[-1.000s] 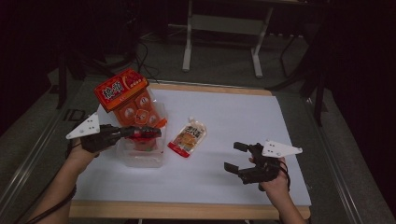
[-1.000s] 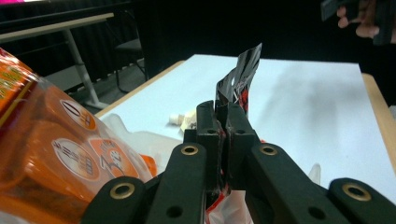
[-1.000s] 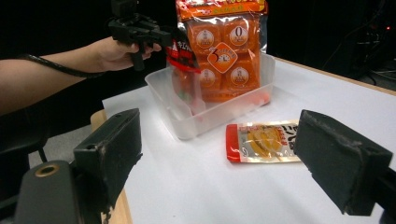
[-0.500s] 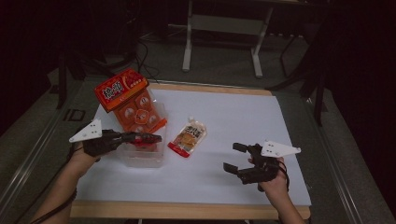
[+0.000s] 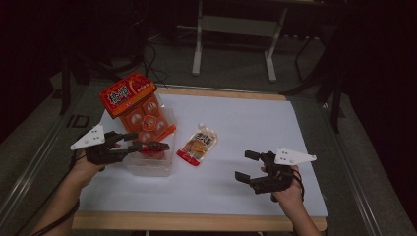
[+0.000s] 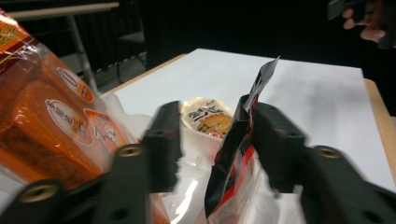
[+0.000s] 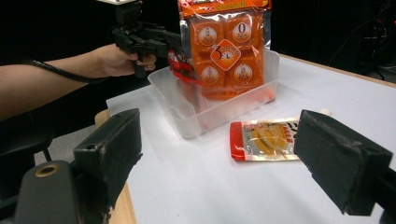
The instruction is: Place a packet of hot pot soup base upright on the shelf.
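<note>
The clear plastic bin [image 5: 150, 162] sits right under the tips of my left gripper [image 5: 147, 146], at the left part of the white table sheet [image 5: 255, 128]. A tall orange snack bag [image 5: 137, 110] stands upright in the bin's far end. My left gripper's own view shows what the high view hides: a small dark-and-red packet [image 6: 236, 154] stands on edge between my jaws, lying against one jaw while the other stands well off it, so the jaws are spread and not clamped. The orange bag [image 6: 51, 121] crowds that gripper's open side.

Just beyond the bin's wall from my left gripper lies a flat yellow pouch [image 5: 197, 143], flat on the sheet, apart from the bin.

My right gripper [image 5: 248, 167] hangs low over the near right part of the sheet with its jaws wide apart and nothing between them. Its view looks across at the bin [image 7: 205, 109], the pouch [image 7: 266, 139] and my left hand [image 7: 123, 60].

Around my right gripper the sheet is bare out to the wooden table edge [image 5: 196, 222].
</note>
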Motion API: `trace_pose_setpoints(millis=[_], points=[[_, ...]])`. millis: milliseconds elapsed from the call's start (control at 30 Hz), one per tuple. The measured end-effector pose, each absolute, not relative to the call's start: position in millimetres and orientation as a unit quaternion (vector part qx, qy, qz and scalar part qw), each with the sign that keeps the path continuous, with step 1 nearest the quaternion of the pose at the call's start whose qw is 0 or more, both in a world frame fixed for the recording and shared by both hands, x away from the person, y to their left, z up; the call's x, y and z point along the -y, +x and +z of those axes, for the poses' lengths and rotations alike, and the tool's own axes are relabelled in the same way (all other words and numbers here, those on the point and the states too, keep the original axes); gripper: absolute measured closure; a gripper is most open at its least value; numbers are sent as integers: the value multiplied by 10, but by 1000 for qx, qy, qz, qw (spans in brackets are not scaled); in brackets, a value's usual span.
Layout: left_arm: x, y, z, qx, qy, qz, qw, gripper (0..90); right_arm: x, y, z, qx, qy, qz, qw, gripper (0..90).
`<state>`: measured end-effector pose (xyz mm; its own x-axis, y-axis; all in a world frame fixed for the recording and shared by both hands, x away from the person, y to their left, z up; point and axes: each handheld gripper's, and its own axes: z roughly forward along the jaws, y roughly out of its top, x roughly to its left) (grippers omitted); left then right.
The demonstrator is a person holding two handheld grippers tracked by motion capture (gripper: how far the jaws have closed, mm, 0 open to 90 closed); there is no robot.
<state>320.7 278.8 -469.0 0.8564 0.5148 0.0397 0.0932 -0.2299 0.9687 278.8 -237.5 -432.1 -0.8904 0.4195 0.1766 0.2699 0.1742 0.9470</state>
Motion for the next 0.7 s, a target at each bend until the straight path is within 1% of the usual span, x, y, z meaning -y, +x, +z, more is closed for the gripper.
trace_pose_setpoints(millis=[133,267,333,533,667,700], points=[[-2758,3177,-4632,-207,754,176,598,371,2376,2783,-4323,-764,225,602,62,150],[-2710,3162,-4574,-212,755,174,595,233,2381,2779,-4317,-763,225,602,64,150],[-2682,3157,-4538,-219,752,164,600,166,2382,2773,-4309,-764,224,602,65,150],[-2552,3123,-4435,-224,756,155,595,75,2392,2775,-4297,-762,226,604,66,150],[-2461,3103,-4375,-235,758,148,590,59,2397,2774,-4293,-762,225,604,68,150],[-2441,3095,-4361,-235,756,146,593,40,2400,2774,-4293,-762,226,604,68,151]])
